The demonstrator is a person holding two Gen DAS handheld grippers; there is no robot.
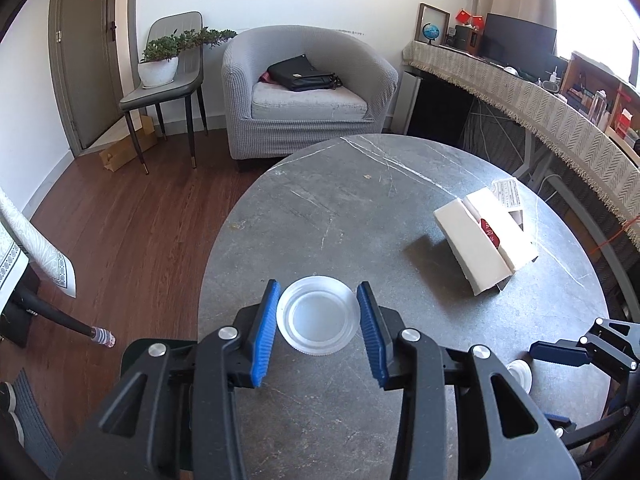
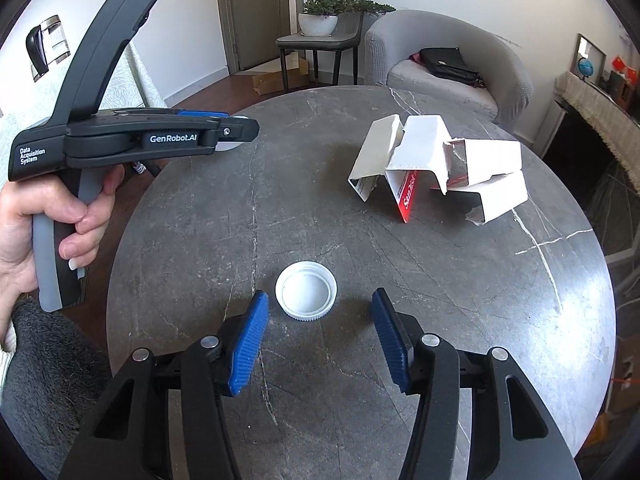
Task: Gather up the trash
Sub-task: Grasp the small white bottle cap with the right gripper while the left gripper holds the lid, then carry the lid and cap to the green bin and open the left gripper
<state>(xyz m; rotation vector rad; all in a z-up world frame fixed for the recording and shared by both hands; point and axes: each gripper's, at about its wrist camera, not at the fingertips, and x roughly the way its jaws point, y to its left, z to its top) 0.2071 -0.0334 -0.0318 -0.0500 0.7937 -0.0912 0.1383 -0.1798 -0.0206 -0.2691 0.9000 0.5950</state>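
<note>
The left gripper (image 1: 318,322) has its blue jaws pinching a translucent plastic lid (image 1: 317,314) by its rim above the grey stone table (image 1: 340,208); in the right wrist view the gripper's body hides nearly all of that lid. The right gripper (image 2: 320,334) stands with jaws spread, a white bottle cap (image 2: 306,290) lying open side up just ahead of the gap, nearer the left jaw. Beyond both, to the right, sits a torn white carton (image 2: 436,160), its red print partly folded under and unreadable.

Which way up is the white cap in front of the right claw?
Upside down: the white cap lies on the table with its hollow inside and inner rim facing up.
</note>
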